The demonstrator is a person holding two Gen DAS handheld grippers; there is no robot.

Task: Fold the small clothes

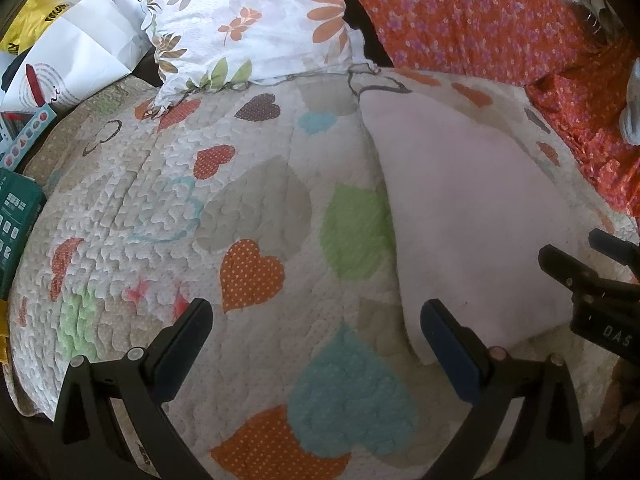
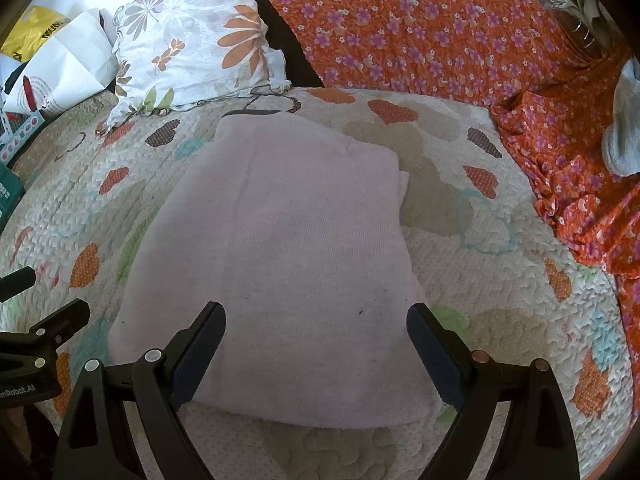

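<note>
At the far left edge, beside the bed, sit a dark green box [image 1: 16, 216], a white paper bag [image 1: 76, 60] and a yellow plastic bag [image 1: 32, 20]. Next to them a flowered pillow [image 1: 248, 20] leans at the head of the bed, its lower edge touching the quilt [image 1: 248, 200], which is printed with hearts in orange, green, blue and grey.

The left gripper [image 1: 316, 320] hovers over the bare quilt with its jaws wide apart and nothing between them; its right finger [image 1: 444, 336] overlaps the near left corner of the garment in the left wrist view.

To the right of it lies the pink garment [image 2: 280, 248], folded flat into a rough rectangle on the quilt, with a second layer showing at its far right corner. A few dark specks mark its near part.

The right gripper [image 2: 316, 324] is poised over the near edge of the garment, jaws spread wide and gripping nothing; whether the fingers touch the fabric is unclear.

Further right, an orange flowered cloth [image 2: 440, 28] covers the back and right side of the bed, bunched where it meets the quilt. A pale grey sock [image 2: 624, 124] rests on it at the far right.
</note>
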